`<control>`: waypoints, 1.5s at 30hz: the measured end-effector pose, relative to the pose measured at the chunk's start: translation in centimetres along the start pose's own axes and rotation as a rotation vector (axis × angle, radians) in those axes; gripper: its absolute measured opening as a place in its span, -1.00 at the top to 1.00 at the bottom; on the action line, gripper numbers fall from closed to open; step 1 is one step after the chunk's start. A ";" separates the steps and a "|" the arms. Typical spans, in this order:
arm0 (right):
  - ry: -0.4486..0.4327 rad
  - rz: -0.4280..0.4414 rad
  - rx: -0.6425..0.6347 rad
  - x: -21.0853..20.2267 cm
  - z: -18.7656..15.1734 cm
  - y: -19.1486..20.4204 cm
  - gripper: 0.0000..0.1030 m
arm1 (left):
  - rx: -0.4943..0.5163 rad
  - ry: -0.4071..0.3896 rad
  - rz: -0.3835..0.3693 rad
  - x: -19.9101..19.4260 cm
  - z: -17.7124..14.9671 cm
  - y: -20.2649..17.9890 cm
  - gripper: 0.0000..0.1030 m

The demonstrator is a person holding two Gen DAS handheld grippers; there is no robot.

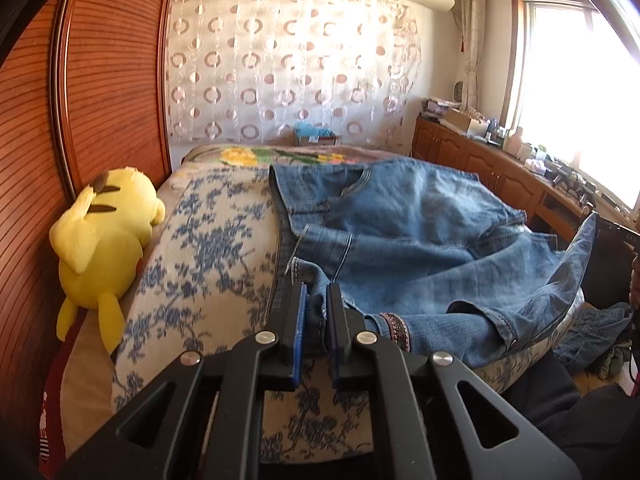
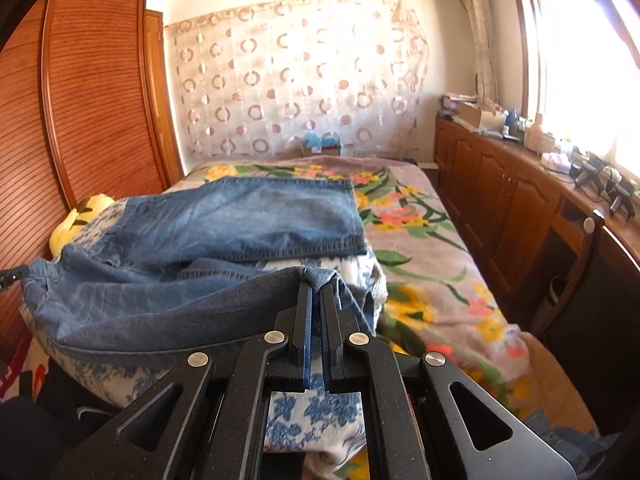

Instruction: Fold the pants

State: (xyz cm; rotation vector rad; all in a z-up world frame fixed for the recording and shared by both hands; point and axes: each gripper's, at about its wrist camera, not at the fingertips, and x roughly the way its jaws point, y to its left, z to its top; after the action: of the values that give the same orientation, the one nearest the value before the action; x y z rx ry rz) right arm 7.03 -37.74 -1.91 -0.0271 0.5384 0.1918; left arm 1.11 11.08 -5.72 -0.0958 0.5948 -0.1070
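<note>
Blue denim pants (image 1: 400, 232) lie on a blue-flowered cloth (image 1: 208, 248) on the bed, their legs folded back over the upper part. My left gripper (image 1: 317, 290) is shut on the denim at a hem edge. My right gripper (image 2: 316, 286) is shut on another edge of the pants (image 2: 224, 220) and holds it raised a little above the bed, the cloth stretched between the two grippers. The right gripper's black body (image 1: 612, 236) shows at the right edge of the left wrist view.
A yellow plush toy (image 1: 100, 240) lies at the left by the wooden wardrobe (image 1: 100, 100). A flowered blanket (image 2: 420, 248) covers the bed's right side. Wooden cabinets (image 2: 500, 200) with clutter stand under the window. More denim lies on the floor (image 1: 592, 332).
</note>
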 end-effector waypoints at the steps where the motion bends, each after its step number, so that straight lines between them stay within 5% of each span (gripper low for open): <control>1: -0.004 -0.001 -0.001 -0.1 0.2 0.0 0.98 | 0.005 -0.006 -0.001 -0.2 0.2 -0.1 0.88; 13: -0.022 -0.010 -0.012 -0.1 0.9 0.2 0.98 | 0.029 -0.020 0.013 -0.1 1.0 -0.9 0.90; 22: -0.065 -0.032 -0.043 0.7 3.6 -0.1 0.98 | 0.080 -0.078 0.014 1.4 4.8 -2.2 0.93; 45: -0.107 -0.038 -0.036 6.8 9.5 -2.5 0.99 | 0.146 -0.084 0.033 7.6 13.0 -3.6 0.95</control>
State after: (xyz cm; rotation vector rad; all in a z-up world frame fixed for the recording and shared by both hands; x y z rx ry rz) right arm 18.00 -38.31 2.70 -0.0616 0.4275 0.1645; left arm 14.41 7.31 1.24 0.0513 0.5024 -0.1133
